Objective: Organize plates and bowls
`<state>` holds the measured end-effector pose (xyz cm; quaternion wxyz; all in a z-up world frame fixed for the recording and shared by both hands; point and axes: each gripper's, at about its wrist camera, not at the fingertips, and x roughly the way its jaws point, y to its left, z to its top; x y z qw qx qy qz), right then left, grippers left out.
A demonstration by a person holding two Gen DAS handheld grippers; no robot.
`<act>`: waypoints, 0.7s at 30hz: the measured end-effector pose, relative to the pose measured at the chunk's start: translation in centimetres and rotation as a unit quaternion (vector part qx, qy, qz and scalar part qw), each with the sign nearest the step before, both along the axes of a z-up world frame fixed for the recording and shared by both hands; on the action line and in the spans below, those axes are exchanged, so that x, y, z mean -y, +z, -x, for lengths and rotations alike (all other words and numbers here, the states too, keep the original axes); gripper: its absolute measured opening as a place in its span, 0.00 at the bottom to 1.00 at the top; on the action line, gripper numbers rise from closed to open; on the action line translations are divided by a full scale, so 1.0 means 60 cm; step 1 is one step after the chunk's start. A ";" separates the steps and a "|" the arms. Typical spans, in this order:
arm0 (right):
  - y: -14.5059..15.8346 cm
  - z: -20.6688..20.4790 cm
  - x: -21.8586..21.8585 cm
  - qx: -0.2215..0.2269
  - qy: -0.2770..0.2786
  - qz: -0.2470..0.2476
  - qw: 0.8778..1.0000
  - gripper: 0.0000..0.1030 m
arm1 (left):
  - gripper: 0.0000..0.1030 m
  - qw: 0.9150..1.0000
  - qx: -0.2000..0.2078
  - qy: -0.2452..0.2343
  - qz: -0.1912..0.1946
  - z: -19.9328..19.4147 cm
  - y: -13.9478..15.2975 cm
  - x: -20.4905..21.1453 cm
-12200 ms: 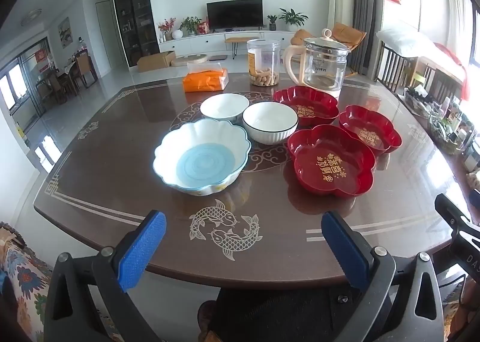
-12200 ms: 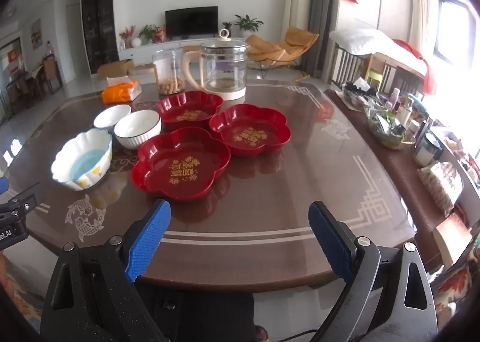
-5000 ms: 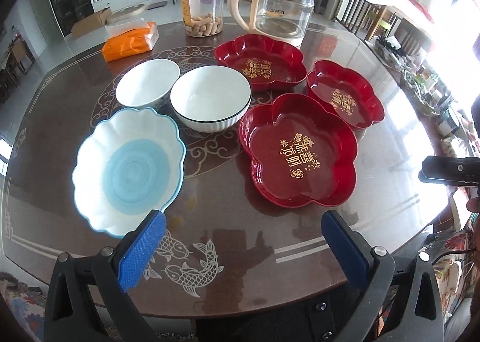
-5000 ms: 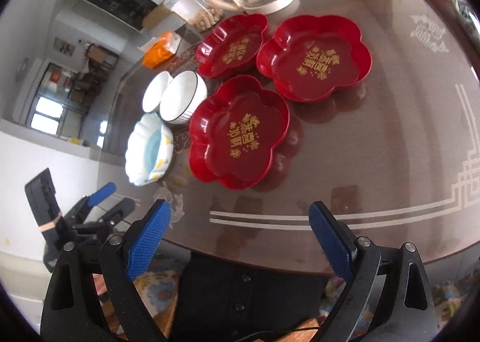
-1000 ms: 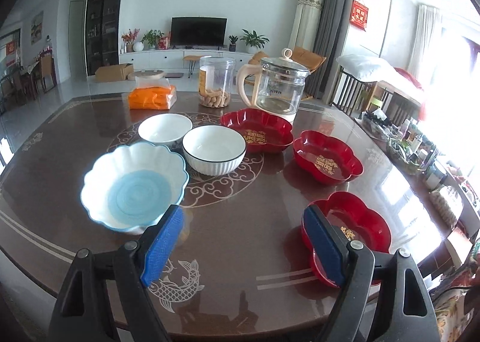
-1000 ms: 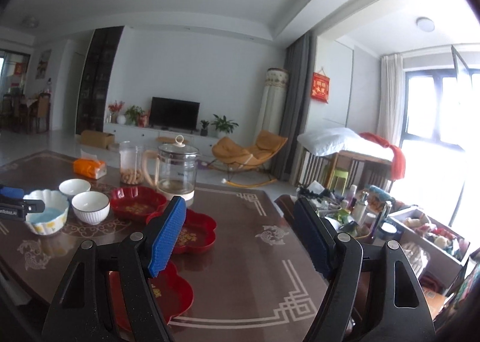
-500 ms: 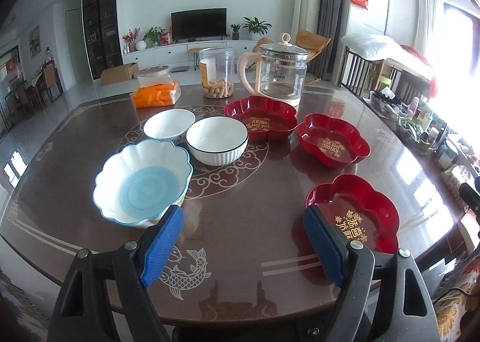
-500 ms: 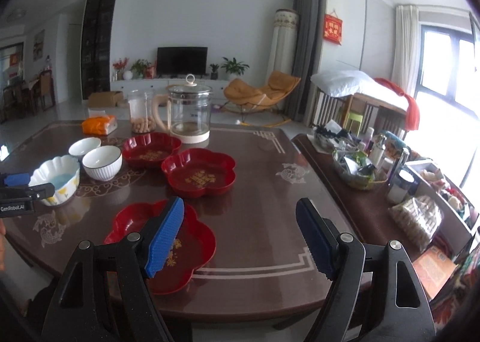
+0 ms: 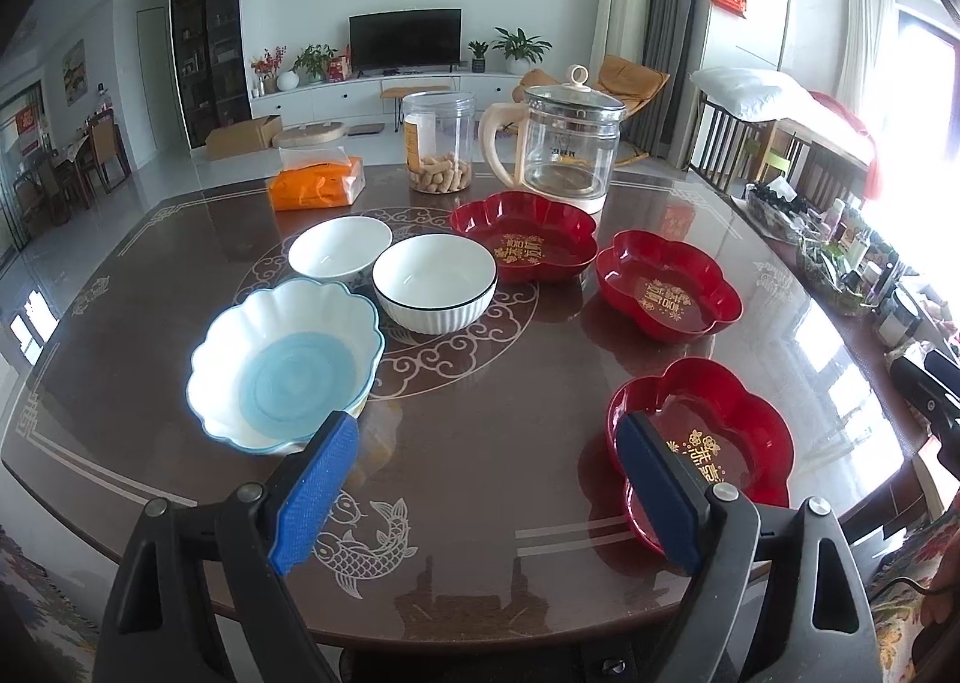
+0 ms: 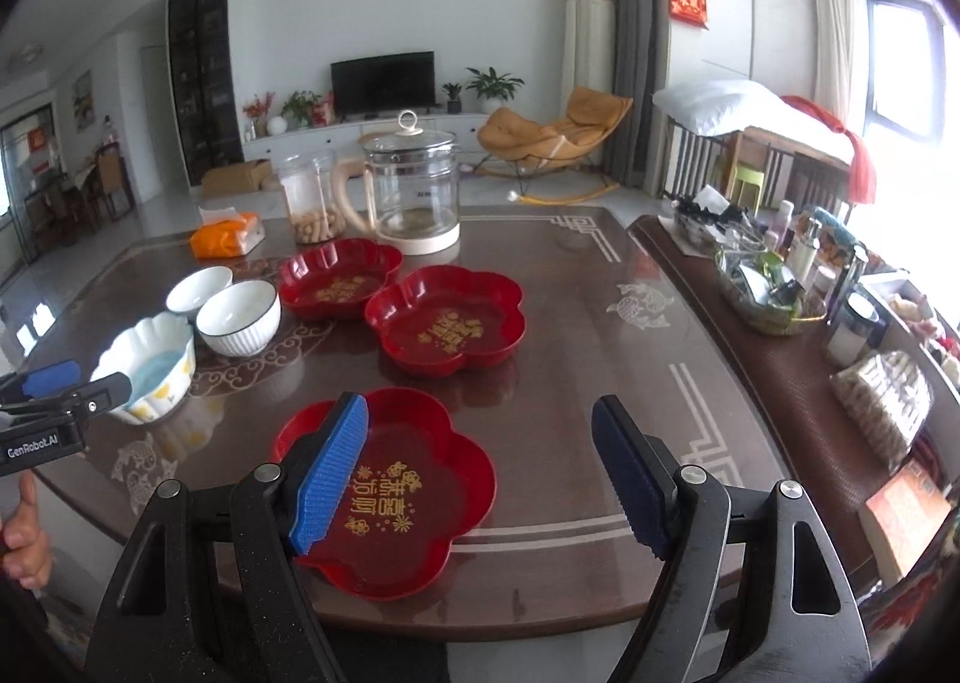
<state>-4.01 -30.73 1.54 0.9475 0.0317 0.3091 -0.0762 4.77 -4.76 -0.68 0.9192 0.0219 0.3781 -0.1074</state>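
Three red flower-shaped plates lie on the brown table (image 9: 480, 431): a near one (image 9: 714, 431) (image 10: 408, 485) by the front edge, a middle one (image 9: 666, 290) (image 10: 447, 326) and a far one (image 9: 525, 242) (image 10: 339, 275). A scalloped blue-and-white bowl (image 9: 288, 365) (image 10: 150, 365) sits at the left. Two white bowls (image 9: 435, 281) (image 9: 339, 248) stand behind it. My left gripper (image 9: 489, 494) is open and empty above the front edge. My right gripper (image 10: 480, 479) is open and empty, over the near red plate's right side.
A glass kettle (image 9: 567, 140), a clear jar of snacks (image 9: 439, 143) and an orange tissue pack (image 9: 317, 182) stand at the table's far side. A side shelf with bottles and a basket (image 10: 774, 287) runs along the right.
Both grippers have come down and closer to the table. The near red plate now lies under my right gripper. Both stay open.
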 end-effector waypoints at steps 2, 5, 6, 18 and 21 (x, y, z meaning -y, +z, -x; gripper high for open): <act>-0.003 -0.004 -0.001 -0.005 0.002 0.005 1.000 0.78 | 0.85 1.000 -0.001 0.003 -0.006 -0.003 -0.005 -0.001; -0.007 -0.008 0.003 -0.014 0.003 0.014 1.000 0.78 | 0.85 1.000 -0.010 0.006 -0.008 -0.008 -0.013 -0.002; -0.009 -0.009 0.005 -0.017 0.005 0.014 1.000 0.78 | 0.85 1.000 -0.014 0.008 -0.007 -0.010 -0.016 -0.002; -0.022 -0.013 0.023 -0.037 0.008 -0.001 0.999 0.78 | 0.85 0.999 -0.029 0.007 -0.027 -0.024 -0.028 0.014; -0.020 -0.012 0.025 -0.037 0.010 -0.003 0.999 0.78 | 0.85 0.999 -0.030 0.010 -0.036 -0.026 -0.030 0.014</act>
